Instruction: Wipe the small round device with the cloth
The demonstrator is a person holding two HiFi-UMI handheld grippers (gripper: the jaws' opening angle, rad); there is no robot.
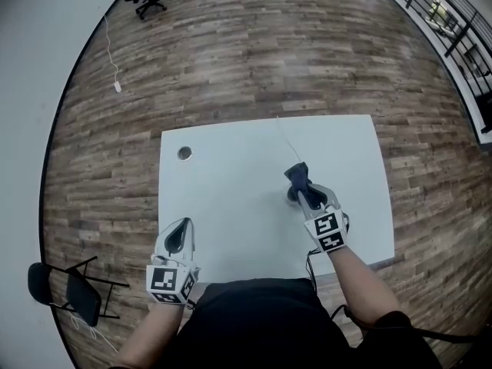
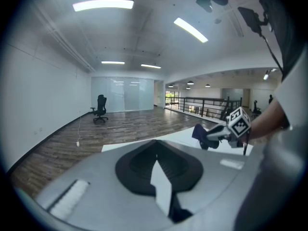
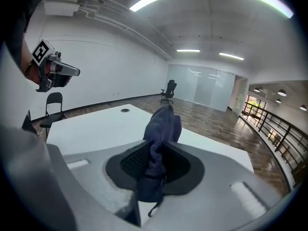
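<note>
My right gripper [image 3: 154, 163] clamped on dark blue cloth [image 3: 162, 125], crumpled, bunched upright, over small round grey device [image 1: 293, 197] near desk [image 1: 231, 171] right edge. Left gripper [image 2: 157, 170] jaws together, empty.

I get bright, even light from ceiling strip lights [image 2: 103, 5]. The white desk [image 1: 231, 175] glares a little and shadows are faint. Fisheye bends the edges and darkens the corners. Nearest the lens, the cloth [image 3: 161, 129] and left gripper [image 2: 156, 150] look soft.
</note>
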